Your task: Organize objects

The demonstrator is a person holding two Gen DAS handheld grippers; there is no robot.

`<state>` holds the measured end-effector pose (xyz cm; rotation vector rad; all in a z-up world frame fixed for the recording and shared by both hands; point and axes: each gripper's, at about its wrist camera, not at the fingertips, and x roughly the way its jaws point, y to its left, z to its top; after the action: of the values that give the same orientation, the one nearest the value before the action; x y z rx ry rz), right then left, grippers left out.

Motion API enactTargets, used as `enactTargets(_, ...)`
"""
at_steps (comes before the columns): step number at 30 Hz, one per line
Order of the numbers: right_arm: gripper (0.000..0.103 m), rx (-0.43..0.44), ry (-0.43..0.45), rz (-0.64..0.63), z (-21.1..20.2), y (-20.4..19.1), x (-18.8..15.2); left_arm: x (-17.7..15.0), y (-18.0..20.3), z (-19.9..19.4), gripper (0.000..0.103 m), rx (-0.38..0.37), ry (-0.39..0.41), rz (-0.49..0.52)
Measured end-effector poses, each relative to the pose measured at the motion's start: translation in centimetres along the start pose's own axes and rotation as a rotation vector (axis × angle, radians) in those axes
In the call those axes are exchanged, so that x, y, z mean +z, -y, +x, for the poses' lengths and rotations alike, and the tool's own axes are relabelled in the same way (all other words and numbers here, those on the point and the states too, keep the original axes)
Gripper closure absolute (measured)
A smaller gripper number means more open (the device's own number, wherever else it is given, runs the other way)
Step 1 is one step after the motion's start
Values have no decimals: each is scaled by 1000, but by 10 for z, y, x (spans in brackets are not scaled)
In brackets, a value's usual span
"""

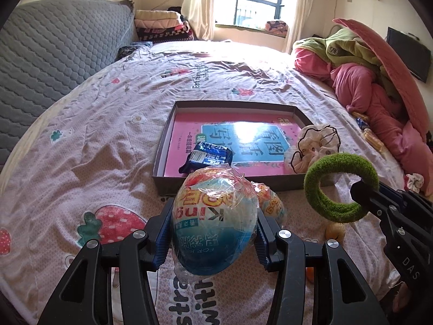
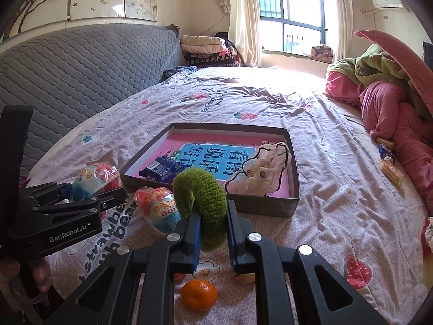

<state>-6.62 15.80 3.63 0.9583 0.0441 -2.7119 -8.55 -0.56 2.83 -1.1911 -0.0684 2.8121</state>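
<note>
My left claw is clamped across a wrapped egg, a pad on each flank; my right claw is pinched tight on a green scrunchie, the loop standing up out of the jaws; both loads hang clear of the bedsheet, I judge. The box lies just ahead of both claws, its near wall facing me; a blue packet and a pale scrunchie already sit inside. To do this well, I would carry each load over that near wall before letting go, and aim for the bare pink floor between packet and pale scrunchie; the egg's crinkled film looks slippery, so no slackening early. A second egg lies beside my right claw's left; an orange lies under it.
</note>
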Motion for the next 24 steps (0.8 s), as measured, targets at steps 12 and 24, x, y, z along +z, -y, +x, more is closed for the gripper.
enactTargets(12, 86, 6, 61, 7, -22, 3, 12, 10, 13, -19, 50, 5, 39, 24)
enactTargets(24, 86, -7, 83, 2, -20, 4, 27, 26, 22, -18, 50, -2, 63, 40)
